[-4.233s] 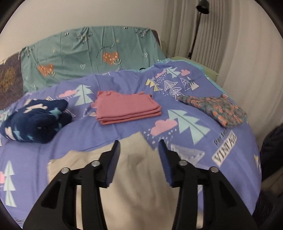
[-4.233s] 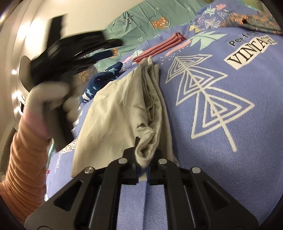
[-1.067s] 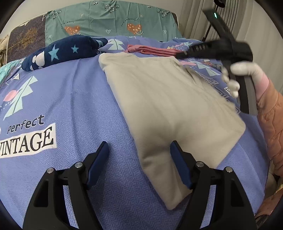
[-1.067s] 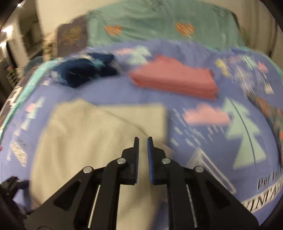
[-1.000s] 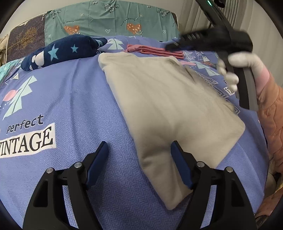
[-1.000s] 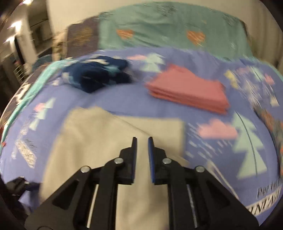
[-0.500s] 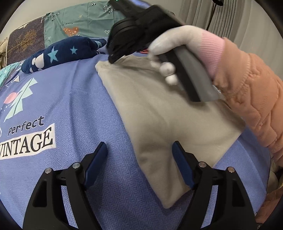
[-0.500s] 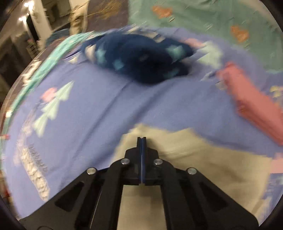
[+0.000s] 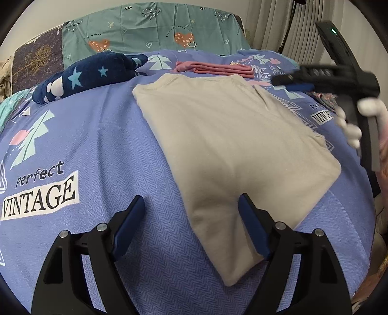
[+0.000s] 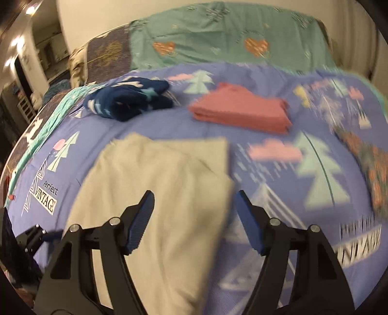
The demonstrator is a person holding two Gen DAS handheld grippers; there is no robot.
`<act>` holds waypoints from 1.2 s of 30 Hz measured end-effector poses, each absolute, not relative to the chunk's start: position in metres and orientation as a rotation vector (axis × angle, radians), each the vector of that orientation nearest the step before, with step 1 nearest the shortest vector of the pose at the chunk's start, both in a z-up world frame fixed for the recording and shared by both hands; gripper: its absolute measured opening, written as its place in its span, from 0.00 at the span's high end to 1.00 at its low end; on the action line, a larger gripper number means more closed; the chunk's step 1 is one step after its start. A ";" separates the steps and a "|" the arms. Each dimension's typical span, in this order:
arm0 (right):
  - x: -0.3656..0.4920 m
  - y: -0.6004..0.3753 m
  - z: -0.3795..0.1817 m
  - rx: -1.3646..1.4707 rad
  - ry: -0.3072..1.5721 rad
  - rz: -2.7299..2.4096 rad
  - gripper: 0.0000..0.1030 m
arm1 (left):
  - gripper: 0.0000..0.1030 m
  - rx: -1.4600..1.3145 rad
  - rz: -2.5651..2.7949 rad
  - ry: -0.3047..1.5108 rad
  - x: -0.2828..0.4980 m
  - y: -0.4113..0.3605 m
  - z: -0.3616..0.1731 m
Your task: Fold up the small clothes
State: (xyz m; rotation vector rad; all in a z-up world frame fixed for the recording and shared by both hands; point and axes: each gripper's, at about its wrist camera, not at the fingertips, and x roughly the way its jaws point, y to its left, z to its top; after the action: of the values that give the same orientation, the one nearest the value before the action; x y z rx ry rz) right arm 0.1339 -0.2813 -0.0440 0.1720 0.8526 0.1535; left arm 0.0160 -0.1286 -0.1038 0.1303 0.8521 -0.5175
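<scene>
A beige garment [image 9: 232, 140] lies folded flat on the purple patterned bedspread [image 9: 80, 130]; it also shows in the right wrist view [image 10: 157, 193]. My left gripper [image 9: 191, 218] is open, its jaws low on either side of the garment's near corner. My right gripper [image 10: 194, 213] is open and empty, above the garment's right edge. In the left wrist view the right gripper [image 9: 291, 81] is held above the bed beyond the garment's far right corner.
A folded pink garment [image 10: 242, 111] and a navy star-print bundle [image 10: 128, 99] lie further back on the bed. A floral garment [image 10: 371, 167] lies at the right. A teal pillow cover [image 10: 230, 41] stands behind. Curtains [image 9: 278, 21] hang at the right.
My right gripper has opened and pulled back from the garment's far left corner to its right side. My left gripper stays open at the near corner.
</scene>
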 end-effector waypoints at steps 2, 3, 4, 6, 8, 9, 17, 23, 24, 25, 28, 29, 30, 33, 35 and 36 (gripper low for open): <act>0.121 -0.295 -0.055 0.216 0.863 0.156 0.32 | 0.21 0.137 -0.510 0.849 0.015 -0.129 -0.104; 0.114 -0.300 -0.060 0.235 0.865 0.164 0.32 | 0.21 0.140 -0.507 0.849 0.015 -0.129 -0.103; 0.110 -0.301 -0.064 0.251 0.868 0.177 0.32 | 0.21 0.141 -0.504 0.849 0.015 -0.129 -0.103; 0.102 -0.302 -0.073 0.273 0.875 0.208 0.32 | 0.20 0.145 -0.497 0.848 0.014 -0.129 -0.103; 0.100 -0.299 -0.079 0.272 0.882 0.225 0.32 | 0.19 0.146 -0.492 0.848 0.015 -0.130 -0.103; 0.100 -0.298 -0.082 0.272 0.885 0.229 0.32 | 0.19 0.147 -0.490 0.848 0.015 -0.130 -0.103; 0.109 -0.290 -0.091 0.288 0.895 0.305 0.40 | 0.19 0.023 -0.543 0.904 0.032 -0.125 -0.096; 0.121 -0.293 -0.095 0.321 0.888 0.332 0.41 | 0.24 -0.051 -0.611 0.909 0.068 -0.134 -0.093; 0.123 -0.294 -0.095 0.324 0.887 0.338 0.41 | 0.27 -0.063 -0.613 0.914 0.076 -0.135 -0.095; 0.124 -0.294 -0.095 0.325 0.887 0.345 0.41 | 0.30 -0.074 -0.612 0.921 0.083 -0.135 -0.096; 0.130 -0.295 -0.096 0.328 0.889 0.369 0.42 | 0.37 -0.114 -0.617 0.937 0.099 -0.136 -0.098; 0.131 -0.295 -0.096 0.329 0.888 0.373 0.42 | 0.38 -0.125 -0.621 0.942 0.103 -0.136 -0.098; 0.135 -0.294 -0.097 0.328 0.889 0.378 0.42 | 0.39 -0.138 -0.627 0.949 0.109 -0.135 -0.099; 0.145 -0.293 -0.098 0.329 0.890 0.388 0.43 | 0.42 -0.170 -0.639 0.965 0.123 -0.134 -0.100; 0.154 -0.292 -0.098 0.331 0.891 0.396 0.44 | 0.44 -0.182 -0.640 0.971 0.132 -0.133 -0.100; 0.157 -0.292 -0.099 0.333 0.894 0.396 0.45 | 0.45 -0.183 -0.639 0.972 0.134 -0.134 -0.100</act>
State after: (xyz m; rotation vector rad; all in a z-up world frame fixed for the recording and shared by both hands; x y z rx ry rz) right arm 0.1570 -0.2918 -0.0986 0.3331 0.8937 0.3956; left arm 0.1341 -0.1336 -0.1004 -0.1829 0.9718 -0.6389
